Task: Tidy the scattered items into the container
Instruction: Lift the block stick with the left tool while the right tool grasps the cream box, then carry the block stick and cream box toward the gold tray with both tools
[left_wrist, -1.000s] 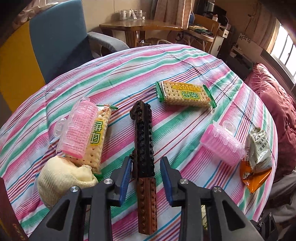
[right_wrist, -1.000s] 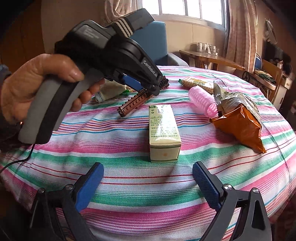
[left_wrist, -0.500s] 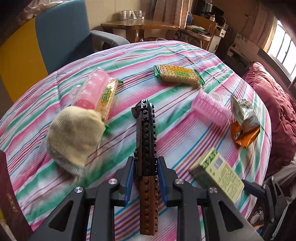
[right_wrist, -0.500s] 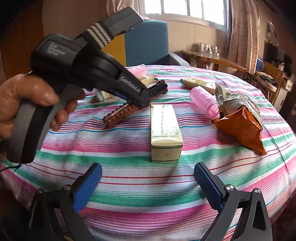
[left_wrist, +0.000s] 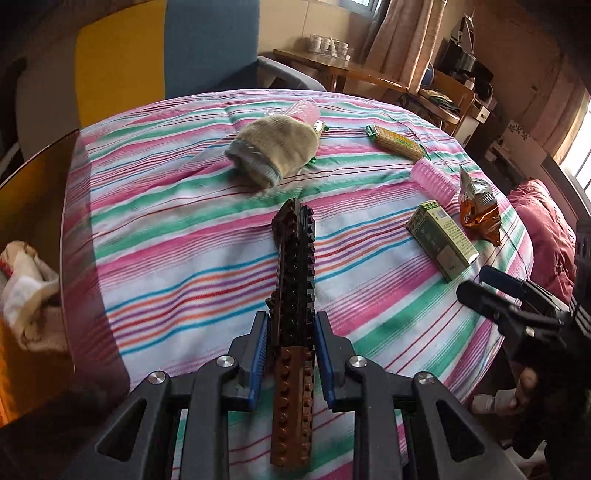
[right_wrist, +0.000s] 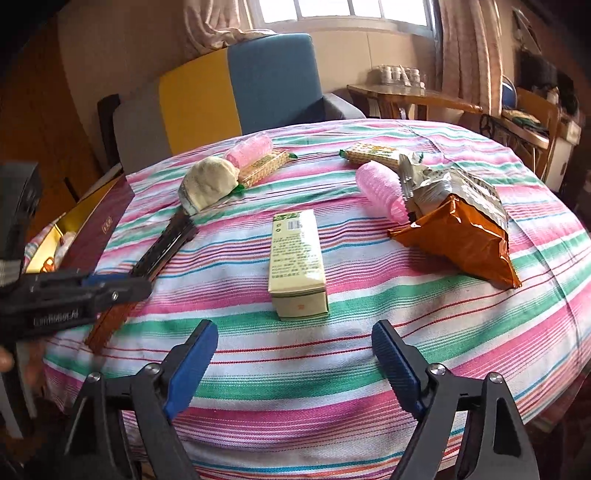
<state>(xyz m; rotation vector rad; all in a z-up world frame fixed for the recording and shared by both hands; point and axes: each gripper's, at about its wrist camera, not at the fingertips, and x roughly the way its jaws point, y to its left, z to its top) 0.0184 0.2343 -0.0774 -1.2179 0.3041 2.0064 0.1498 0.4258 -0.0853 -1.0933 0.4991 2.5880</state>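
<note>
Two claws: left claw (left_wrist: 290, 345) pinching brick bar (left_wrist: 293, 295) near its brown end; keep it level, swing toward box (right_wrist: 92, 218) at table's (right_wrist: 332, 369) left edge. Right claw (right_wrist: 291, 363) spread wide, holding nothing.

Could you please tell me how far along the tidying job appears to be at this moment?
Early. Done: some cloth-like things already lie in the box at the table's edge. In hand: the left tongs grip the brick bar. Left on the table: the green carton, sock, two pink rollers, two biscuit packs and snack bag; the right tongs are open.
</note>
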